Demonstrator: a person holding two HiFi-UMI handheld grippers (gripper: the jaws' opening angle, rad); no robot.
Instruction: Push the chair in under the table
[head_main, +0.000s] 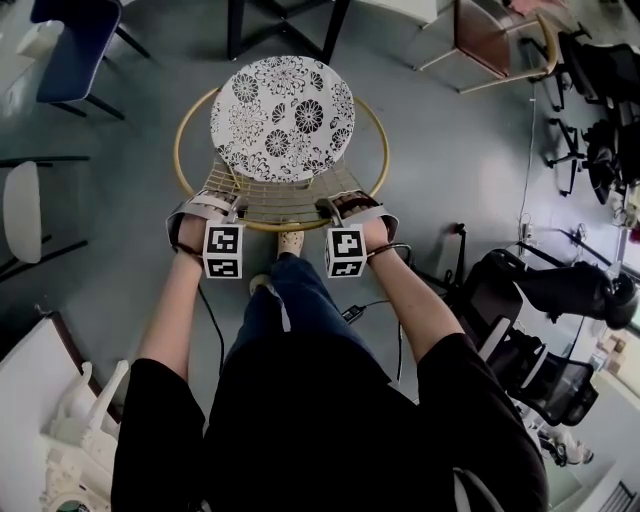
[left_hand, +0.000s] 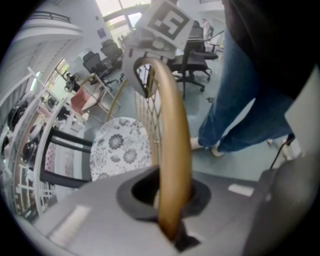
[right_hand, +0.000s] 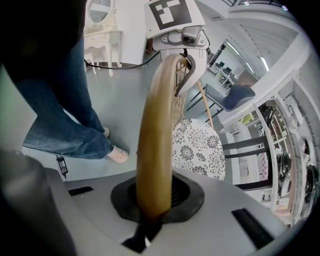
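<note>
The chair has a round black-and-white floral seat (head_main: 283, 118) and a curved golden back rail (head_main: 283, 226) with a wire mesh below it. It stands right in front of me, with the black table legs (head_main: 335, 25) just beyond the seat. My left gripper (head_main: 222, 203) is shut on the rail's left part, and my right gripper (head_main: 345, 203) on its right part. In the left gripper view the golden rail (left_hand: 172, 150) runs straight down between the jaws. The right gripper view shows the same rail (right_hand: 155, 140) clamped, with the seat (right_hand: 197, 147) beyond.
A blue chair (head_main: 75, 35) stands at the far left and a wooden chair (head_main: 495, 40) at the far right. Black office chairs (head_main: 560, 300) crowd the right side, and white furniture (head_main: 70, 420) sits at the near left. My legs in jeans (head_main: 290, 300) are directly behind the chair, with a cable (head_main: 210, 310) on the floor.
</note>
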